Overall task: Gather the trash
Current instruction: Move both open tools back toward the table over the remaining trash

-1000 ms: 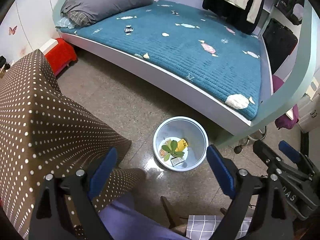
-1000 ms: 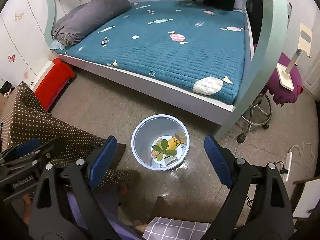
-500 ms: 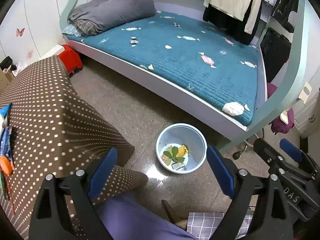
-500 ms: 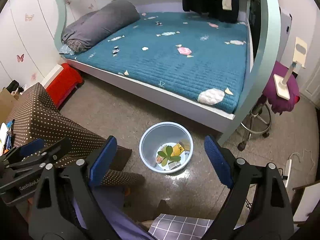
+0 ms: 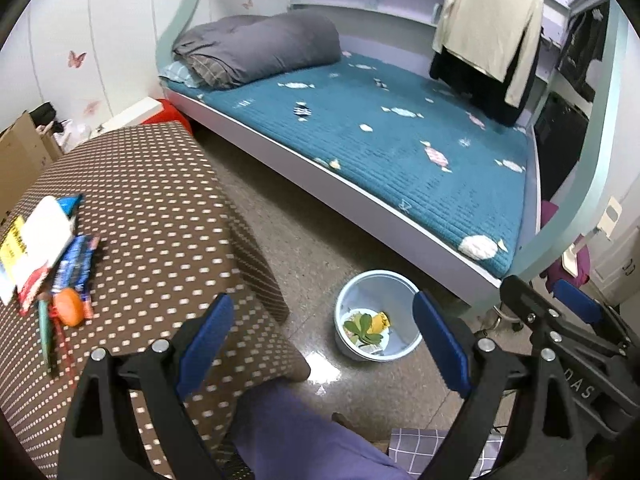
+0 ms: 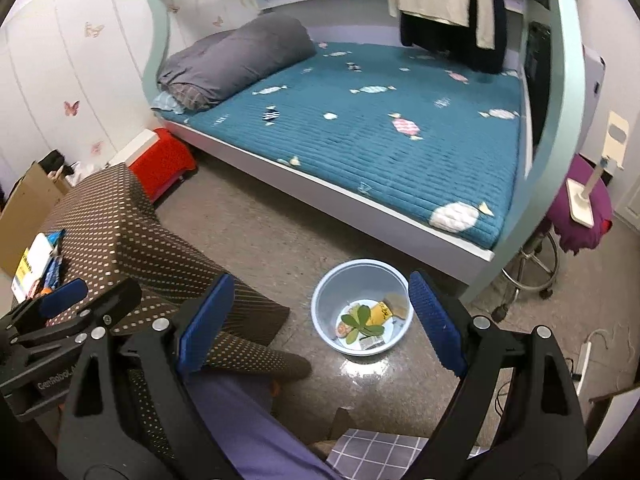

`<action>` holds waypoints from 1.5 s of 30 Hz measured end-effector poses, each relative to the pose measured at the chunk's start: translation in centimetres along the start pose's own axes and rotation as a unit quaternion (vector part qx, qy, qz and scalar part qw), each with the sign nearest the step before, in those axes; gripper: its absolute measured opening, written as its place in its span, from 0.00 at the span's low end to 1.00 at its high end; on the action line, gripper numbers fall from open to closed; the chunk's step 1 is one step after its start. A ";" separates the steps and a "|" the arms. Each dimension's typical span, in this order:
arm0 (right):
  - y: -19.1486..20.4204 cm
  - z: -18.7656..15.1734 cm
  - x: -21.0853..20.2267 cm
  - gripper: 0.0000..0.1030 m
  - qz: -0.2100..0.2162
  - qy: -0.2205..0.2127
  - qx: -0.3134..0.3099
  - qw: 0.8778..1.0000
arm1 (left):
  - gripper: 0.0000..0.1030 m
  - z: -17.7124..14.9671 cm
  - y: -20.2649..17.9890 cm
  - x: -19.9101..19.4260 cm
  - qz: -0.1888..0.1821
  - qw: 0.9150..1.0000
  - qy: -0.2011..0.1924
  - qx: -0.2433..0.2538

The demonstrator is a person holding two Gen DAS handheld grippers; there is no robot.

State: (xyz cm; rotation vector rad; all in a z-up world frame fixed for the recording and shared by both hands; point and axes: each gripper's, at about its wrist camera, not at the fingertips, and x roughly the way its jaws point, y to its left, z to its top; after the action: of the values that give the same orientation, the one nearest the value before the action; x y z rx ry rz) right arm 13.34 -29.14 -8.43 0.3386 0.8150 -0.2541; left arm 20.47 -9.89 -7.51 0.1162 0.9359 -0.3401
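Note:
A pale blue trash bin stands on the floor by the bed corner, holding green leaves, a yellow wrapper and other scraps. On the dotted brown tablecloth lie wrappers: a white and yellow packet, blue packets and an orange round piece. My left gripper hangs open and empty above the table corner and bin. My right gripper is open and empty too, high over the floor with the bin between its fingers in view.
A bed with a teal quilt and a grey rolled duvet fills the back. A red box sits by the wall, a stool with purple cloth at right. A person's purple trouser leg is below.
Both grippers rose and drew back from the bin, which looks smaller now. The left view swung left, bringing the table top with its wrappers into sight.

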 end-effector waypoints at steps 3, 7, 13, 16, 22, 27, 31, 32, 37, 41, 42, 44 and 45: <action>1.3 0.1 -0.2 0.85 0.012 -0.001 -0.010 1.000 | 0.87 -0.3 1.4 -1.0 0.008 1.000 -0.009 -0.010; 3.1 0.1 -0.3 0.85 0.020 -0.001 -0.031 0.999 | 0.87 -0.6 3.4 -2.1 0.017 0.999 -0.017 -0.025; 6.2 -0.2 0.0 0.85 0.036 0.006 -0.059 0.998 | 0.87 -1.3 6.5 -3.2 0.025 0.998 -0.024 -0.052; 8.1 -0.5 0.1 0.85 0.044 0.009 -0.074 0.996 | 0.87 -1.7 8.2 -3.5 0.031 0.997 -0.025 -0.064; 11.8 -1.0 0.8 0.85 0.062 0.021 -0.105 0.992 | 0.87 -2.8 12.3 -4.1 0.046 0.994 -0.025 -0.097; 14.7 -1.6 1.3 0.85 0.072 0.029 -0.133 0.988 | 0.87 -3.7 15.6 -4.4 0.062 0.990 -0.022 -0.122; 17.1 -1.9 1.7 0.85 0.089 0.035 -0.155 0.983 | 0.87 -4.4 18.2 -4.5 0.073 0.987 -0.020 -0.143; 17.6 -2.0 1.7 0.85 0.092 0.036 -0.160 0.982 | 0.87 -4.5 18.9 -4.5 0.076 0.986 -0.019 -0.148; 20.1 -2.4 2.0 0.85 0.106 0.042 -0.182 0.977 | 0.87 -5.3 21.9 -4.6 0.082 0.982 -0.017 -0.168; 21.4 -2.9 2.5 0.85 0.112 0.048 -0.195 0.973 | 0.86 -5.9 24.0 -4.6 0.084 0.980 -0.016 -0.177; 21.7 -3.0 2.6 0.85 0.113 0.050 -0.198 0.972 | 0.86 -5.9 24.3 -4.4 0.085 0.981 -0.015 -0.176; 22.2 -3.2 2.9 0.85 0.114 0.054 -0.203 0.971 | 0.86 -6.1 24.7 -4.2 0.089 0.980 -0.012 -0.176; 22.4 -3.2 3.1 0.85 0.116 0.057 -0.205 0.970 | 0.84 -6.2 24.9 -4.0 0.089 0.980 -0.011 -0.178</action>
State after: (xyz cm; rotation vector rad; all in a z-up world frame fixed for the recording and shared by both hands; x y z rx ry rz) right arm 21.02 -7.62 -8.39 0.0557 0.9094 0.1546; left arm 21.90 16.04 -9.13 -0.1309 0.9442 -0.0059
